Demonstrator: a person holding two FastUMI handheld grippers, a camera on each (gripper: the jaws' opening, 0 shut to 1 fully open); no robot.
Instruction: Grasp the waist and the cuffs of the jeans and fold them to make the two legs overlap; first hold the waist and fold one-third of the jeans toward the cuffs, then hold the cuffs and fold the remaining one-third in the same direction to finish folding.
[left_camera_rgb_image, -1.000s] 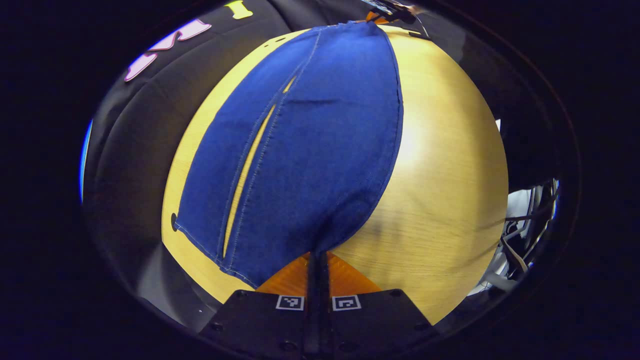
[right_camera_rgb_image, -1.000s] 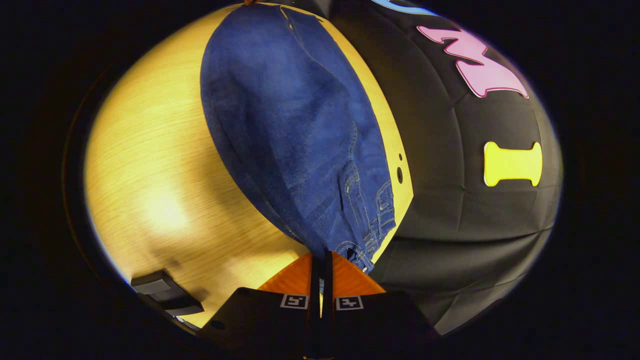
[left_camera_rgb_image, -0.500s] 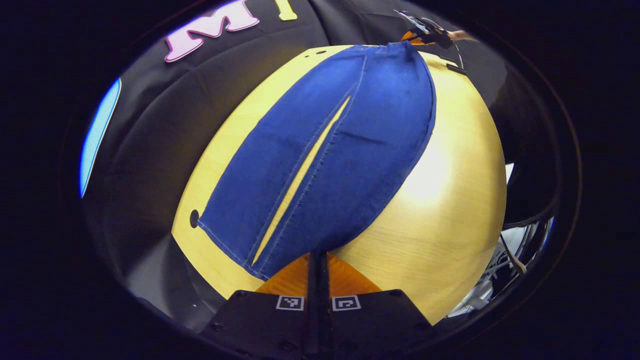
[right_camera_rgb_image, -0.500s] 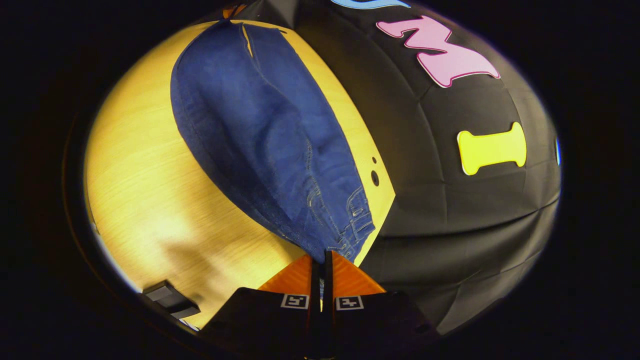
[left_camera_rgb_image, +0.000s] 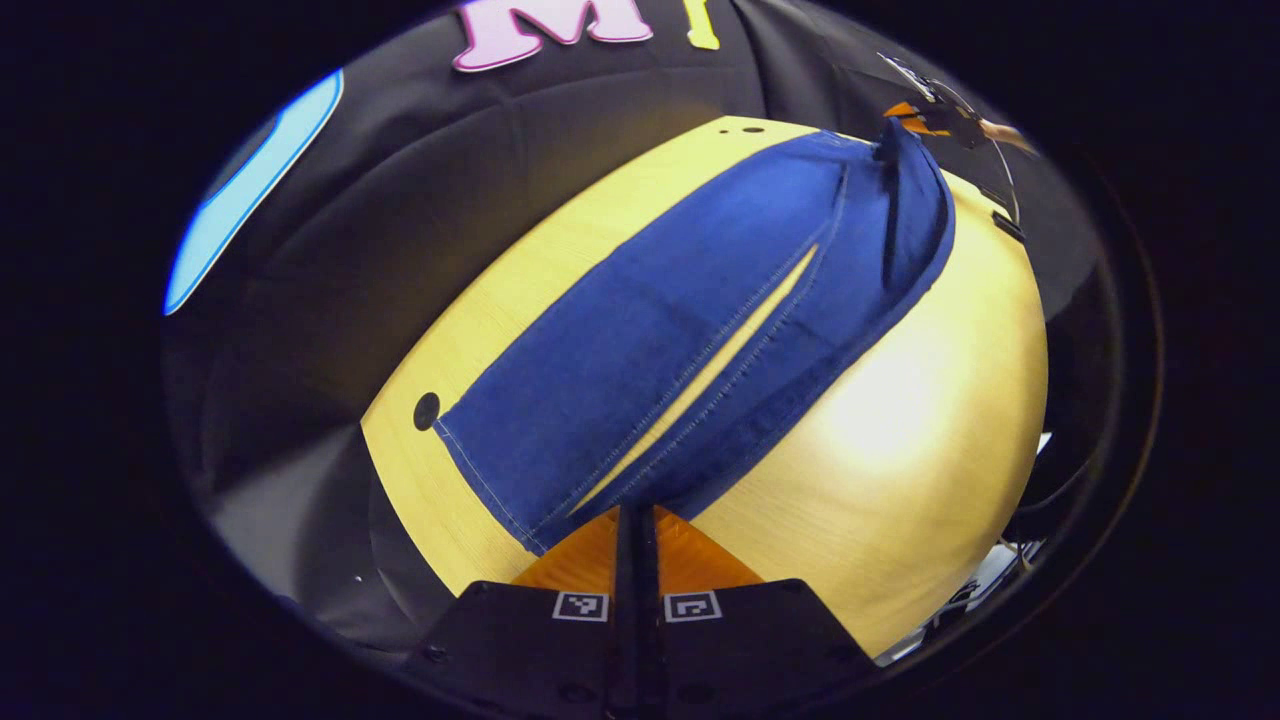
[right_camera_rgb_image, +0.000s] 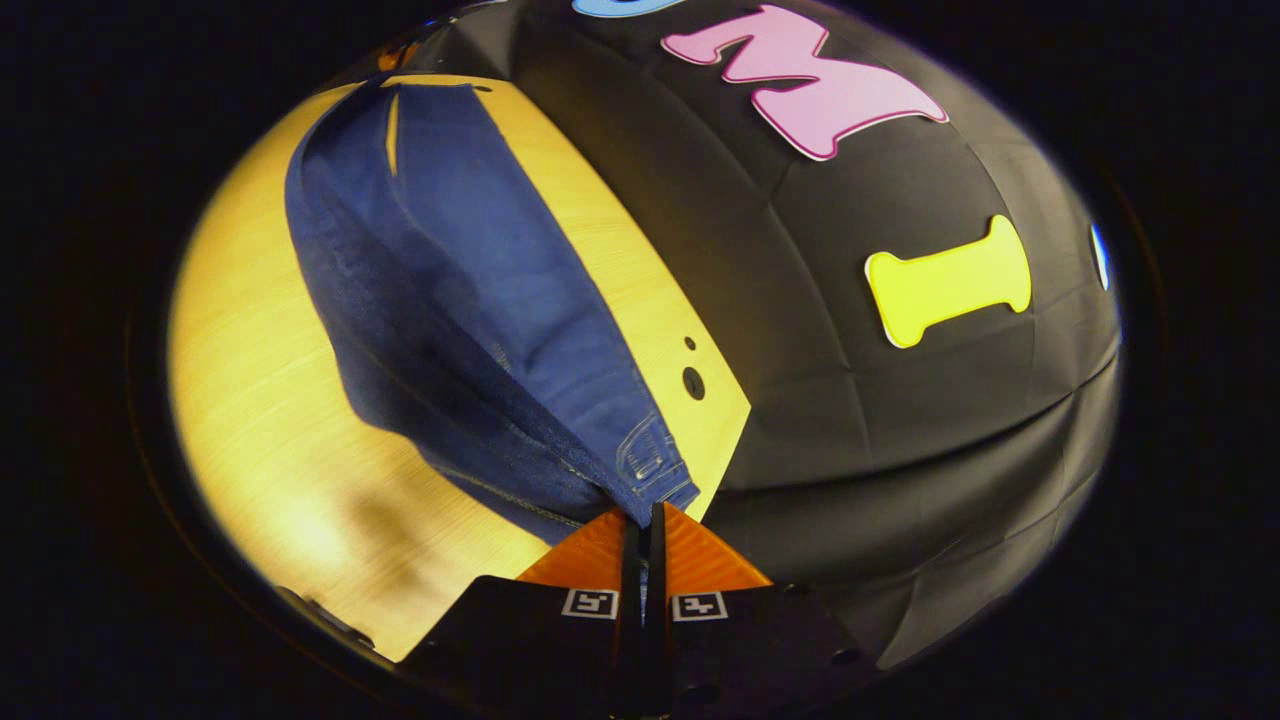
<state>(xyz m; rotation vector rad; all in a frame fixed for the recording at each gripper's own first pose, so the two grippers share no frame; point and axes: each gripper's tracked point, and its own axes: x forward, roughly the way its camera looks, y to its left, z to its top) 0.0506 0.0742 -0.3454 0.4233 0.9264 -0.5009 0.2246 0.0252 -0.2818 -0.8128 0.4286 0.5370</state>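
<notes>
Spanning pale wood table (left_camera_rgb_image: 900, 470), jeans (left_camera_rgb_image: 640, 370) near wall

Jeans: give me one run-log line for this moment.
jeans: near leg lifted over far leg, not yet overlapped | left gripper: shut on cuff | right gripper: shut on waist | table: under jeans

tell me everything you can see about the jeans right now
The jeans are dark blue denim with pale stitched seams, stretched lengthwise across the wooden table. A narrow gap between the two legs shows the wood. The left hand-held gripper is shut on the cuff end, the right hand-held gripper on the waist, where a belt loop shows. The near leg's edge is lifted off the table, mid-fold; the far leg lies flat.
</notes>
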